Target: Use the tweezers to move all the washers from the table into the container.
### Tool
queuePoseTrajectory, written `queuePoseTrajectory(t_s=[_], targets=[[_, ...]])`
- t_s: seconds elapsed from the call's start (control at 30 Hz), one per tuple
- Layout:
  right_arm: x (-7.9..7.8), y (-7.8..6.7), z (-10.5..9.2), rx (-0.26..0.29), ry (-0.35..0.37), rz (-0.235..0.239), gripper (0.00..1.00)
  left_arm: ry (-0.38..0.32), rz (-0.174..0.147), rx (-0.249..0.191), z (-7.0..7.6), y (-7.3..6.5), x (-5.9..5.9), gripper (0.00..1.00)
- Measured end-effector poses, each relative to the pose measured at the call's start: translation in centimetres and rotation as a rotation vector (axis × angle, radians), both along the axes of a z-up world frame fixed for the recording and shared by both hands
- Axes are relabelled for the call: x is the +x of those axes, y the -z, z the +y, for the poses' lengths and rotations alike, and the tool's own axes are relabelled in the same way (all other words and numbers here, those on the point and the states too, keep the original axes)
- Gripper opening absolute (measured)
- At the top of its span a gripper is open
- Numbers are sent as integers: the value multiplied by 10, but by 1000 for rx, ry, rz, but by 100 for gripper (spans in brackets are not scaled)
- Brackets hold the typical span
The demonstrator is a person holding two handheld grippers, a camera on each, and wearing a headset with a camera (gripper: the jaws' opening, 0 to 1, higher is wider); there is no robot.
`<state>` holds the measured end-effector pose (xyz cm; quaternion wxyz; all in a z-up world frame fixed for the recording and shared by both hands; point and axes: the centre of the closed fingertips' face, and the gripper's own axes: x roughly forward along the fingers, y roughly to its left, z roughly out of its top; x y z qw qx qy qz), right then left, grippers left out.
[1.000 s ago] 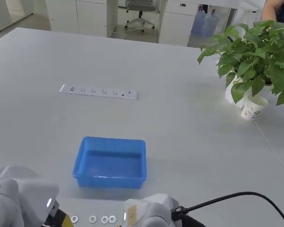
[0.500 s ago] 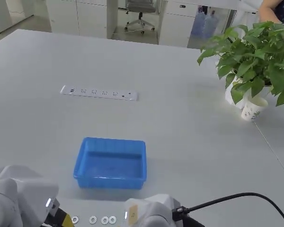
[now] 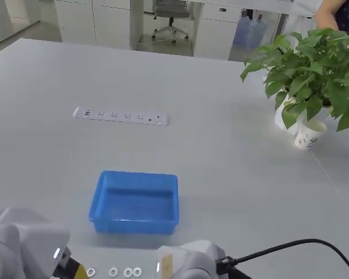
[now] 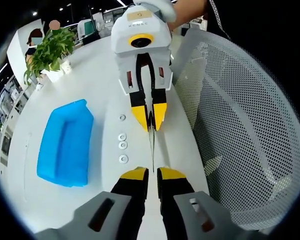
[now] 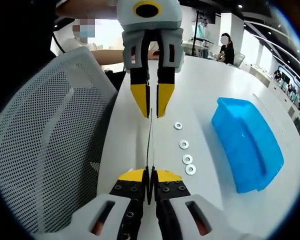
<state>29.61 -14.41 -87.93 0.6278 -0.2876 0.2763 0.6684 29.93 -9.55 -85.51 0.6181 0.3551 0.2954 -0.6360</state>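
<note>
Within closed right hand-held gripper [image 5: 150, 176]: tweezers [image 5: 150, 145]

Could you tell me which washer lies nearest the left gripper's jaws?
The end washer of the row, just ahead of the left gripper; the other three lie farther on.

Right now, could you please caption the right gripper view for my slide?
The right gripper shut on tweezers, facing the left gripper; four washers beside a blue container.
</note>
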Motion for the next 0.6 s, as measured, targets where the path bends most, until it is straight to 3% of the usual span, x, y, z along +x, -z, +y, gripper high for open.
queuePoseTrajectory(t_s=[0.1,0.27,0.6], targets=[[1,-1,0,4,1,-3,8,-5,-5,-26,-5,-4,1,6],[2,-2,-1,5,-2,-9,8,-1,-25,-43,-7,-9,1,6],[3,-7,-1,13,-1,-19,8,-7,-34,-89,-15,-34,2,5]])
